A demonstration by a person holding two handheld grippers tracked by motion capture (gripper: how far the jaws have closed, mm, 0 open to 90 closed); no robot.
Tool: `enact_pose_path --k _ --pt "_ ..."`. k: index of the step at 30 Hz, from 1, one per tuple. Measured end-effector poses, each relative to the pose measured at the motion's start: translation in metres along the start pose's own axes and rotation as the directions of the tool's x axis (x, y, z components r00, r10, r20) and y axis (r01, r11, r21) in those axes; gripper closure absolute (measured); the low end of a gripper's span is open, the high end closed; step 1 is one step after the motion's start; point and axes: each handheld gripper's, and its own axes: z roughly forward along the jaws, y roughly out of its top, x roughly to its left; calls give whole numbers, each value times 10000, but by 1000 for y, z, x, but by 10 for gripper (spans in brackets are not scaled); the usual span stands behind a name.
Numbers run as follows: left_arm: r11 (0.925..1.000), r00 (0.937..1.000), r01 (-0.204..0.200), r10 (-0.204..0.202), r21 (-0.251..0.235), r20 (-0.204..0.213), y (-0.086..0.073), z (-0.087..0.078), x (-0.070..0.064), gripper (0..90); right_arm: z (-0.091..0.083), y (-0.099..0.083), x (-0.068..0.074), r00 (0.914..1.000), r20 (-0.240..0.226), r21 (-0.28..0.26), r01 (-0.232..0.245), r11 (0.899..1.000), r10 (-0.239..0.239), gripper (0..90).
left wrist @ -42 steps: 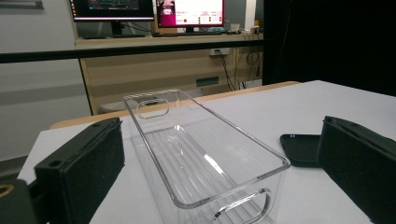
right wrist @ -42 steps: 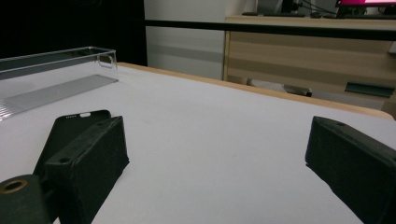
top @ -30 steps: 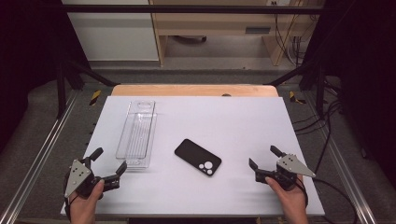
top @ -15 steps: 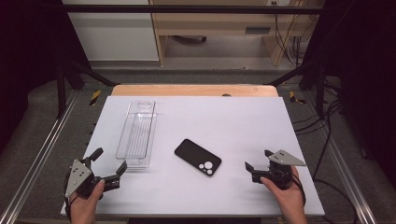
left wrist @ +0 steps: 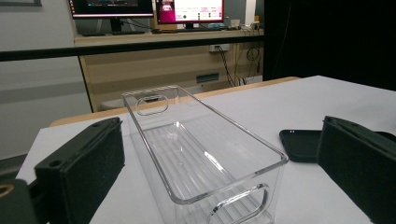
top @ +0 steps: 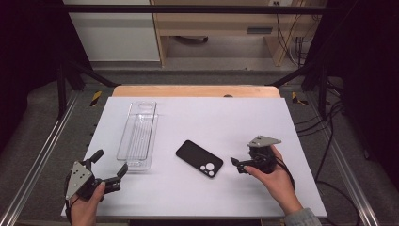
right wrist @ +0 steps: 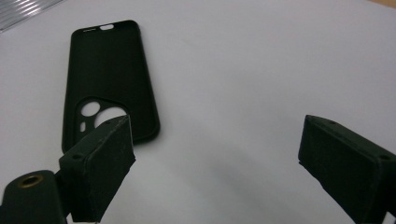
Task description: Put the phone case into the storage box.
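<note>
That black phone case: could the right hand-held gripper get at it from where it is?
Probably yes. The right hand-held gripper is open, close beside the phone case, with bare table between them.

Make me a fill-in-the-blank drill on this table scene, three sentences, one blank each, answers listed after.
1. The black phone case lies flat on the white table with its ______ cut-outs at the end nearer the right gripper.
2. The clear plastic bin holds ______.
3. The left gripper has its jaws ______, with the bin's near end ahead of it.

Missing words: camera; nothing; open
</note>
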Motion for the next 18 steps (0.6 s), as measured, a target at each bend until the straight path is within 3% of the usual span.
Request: enact_pose_path --k 9,12,18 --pt "9999 9999 93 -93 -41 -53 0 -1 3 4 22 25 9 9967 -273 1022 790 9916 -766 149" --pt "10000 10000 84 -84 16 -4 0 1 2 4 28 30 10 9956 -535 1329 830 9877 -765 164" --pt "10000 10000 55 -56 32 16 0 1 1 4 38 35 12 9954 -597 1893 848 9783 -748 153"
